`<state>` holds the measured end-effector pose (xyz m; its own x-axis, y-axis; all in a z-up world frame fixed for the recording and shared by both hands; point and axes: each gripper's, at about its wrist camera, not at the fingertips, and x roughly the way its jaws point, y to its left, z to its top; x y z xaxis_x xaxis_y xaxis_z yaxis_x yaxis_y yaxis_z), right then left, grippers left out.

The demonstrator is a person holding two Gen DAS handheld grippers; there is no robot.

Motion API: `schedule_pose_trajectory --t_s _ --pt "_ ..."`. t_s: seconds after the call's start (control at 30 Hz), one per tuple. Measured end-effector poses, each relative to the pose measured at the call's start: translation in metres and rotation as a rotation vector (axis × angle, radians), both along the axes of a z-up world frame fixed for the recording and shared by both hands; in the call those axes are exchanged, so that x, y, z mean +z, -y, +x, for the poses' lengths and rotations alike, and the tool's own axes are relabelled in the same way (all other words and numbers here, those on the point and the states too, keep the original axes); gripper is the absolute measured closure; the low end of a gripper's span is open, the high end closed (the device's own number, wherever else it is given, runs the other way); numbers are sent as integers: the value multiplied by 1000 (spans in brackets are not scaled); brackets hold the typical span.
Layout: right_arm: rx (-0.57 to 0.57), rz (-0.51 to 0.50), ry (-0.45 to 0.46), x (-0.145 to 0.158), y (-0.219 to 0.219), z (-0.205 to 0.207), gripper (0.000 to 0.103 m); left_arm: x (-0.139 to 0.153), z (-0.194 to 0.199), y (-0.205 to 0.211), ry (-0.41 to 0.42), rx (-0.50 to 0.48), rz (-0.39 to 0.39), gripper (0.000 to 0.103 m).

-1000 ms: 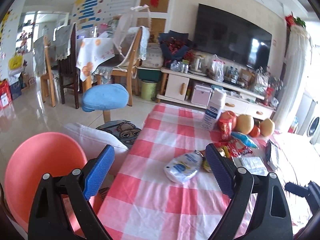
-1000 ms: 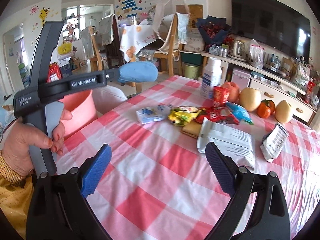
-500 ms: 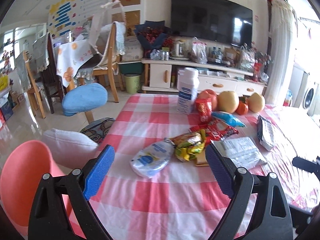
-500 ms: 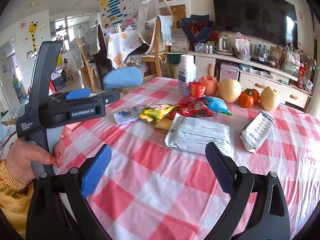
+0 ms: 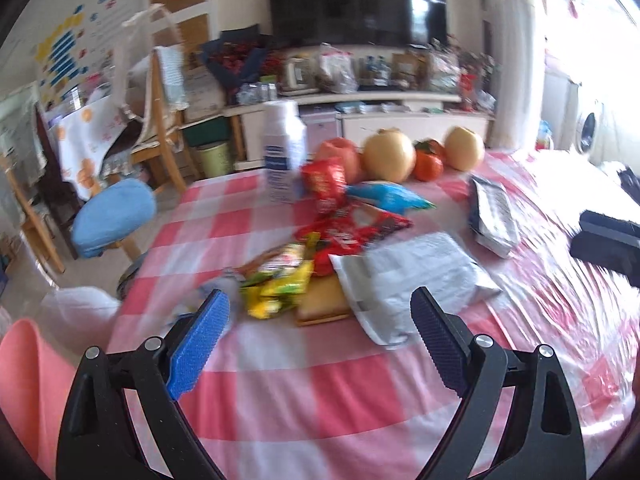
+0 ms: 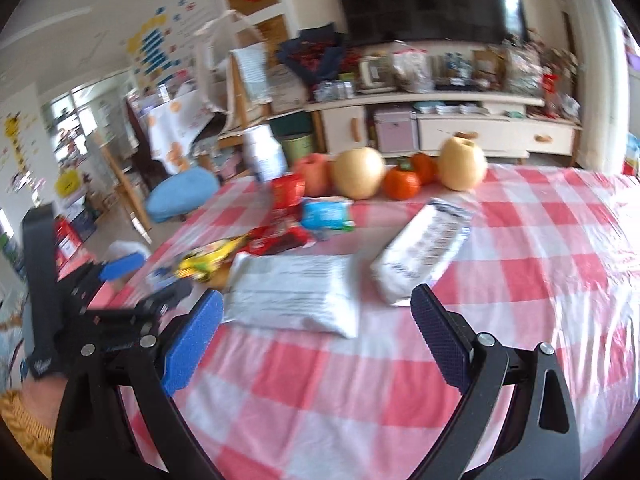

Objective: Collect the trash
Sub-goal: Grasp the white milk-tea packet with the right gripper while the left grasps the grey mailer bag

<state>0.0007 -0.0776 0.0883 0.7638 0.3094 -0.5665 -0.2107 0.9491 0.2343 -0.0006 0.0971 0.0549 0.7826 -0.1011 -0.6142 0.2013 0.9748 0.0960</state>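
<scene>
Your left gripper (image 5: pixel 316 336) and right gripper (image 6: pixel 316 332) both have their fingers spread wide with nothing between them, hovering over the checked tabletop (image 6: pixel 360 396). Just beyond the right fingers lies the grey mailer bag (image 6: pixel 296 296); ahead of the left fingers, the yellow wrapper (image 5: pixel 280 284) rests beside it. Farther out sit the red wrapper (image 5: pixel 352 228), the blue packet (image 6: pixel 326 214) and the printed pouch (image 6: pixel 424 248). Beyond those stands the fruit (image 6: pixel 360 178), which is not trash. Take the nearest wrapper first, lowering the fingers flat to straddle it before closing.
</scene>
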Motion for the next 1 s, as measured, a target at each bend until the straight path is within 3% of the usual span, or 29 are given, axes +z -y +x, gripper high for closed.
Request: schedule_pose_trajectory --t_s 0.27,0.63,0.8,0.9,1.0 --pt "-139 31 -104 -23 46 33 8 -23 8 41 -96 -86 38 12" --pt "-133 -44 -139 -38 56 75 8 -45 14 90 -199 -189 83 12" --pt "-139 -68 -143 -44 65 91 8 -41 11 112 -224 -296 24 12" --pt "-143 -70 -152 -47 71 99 8 -32 5 122 -272 -418 -77 12" --pt "-147 -55 -173 -52 77 107 8 -18 -3 122 -212 -451 -25 12"
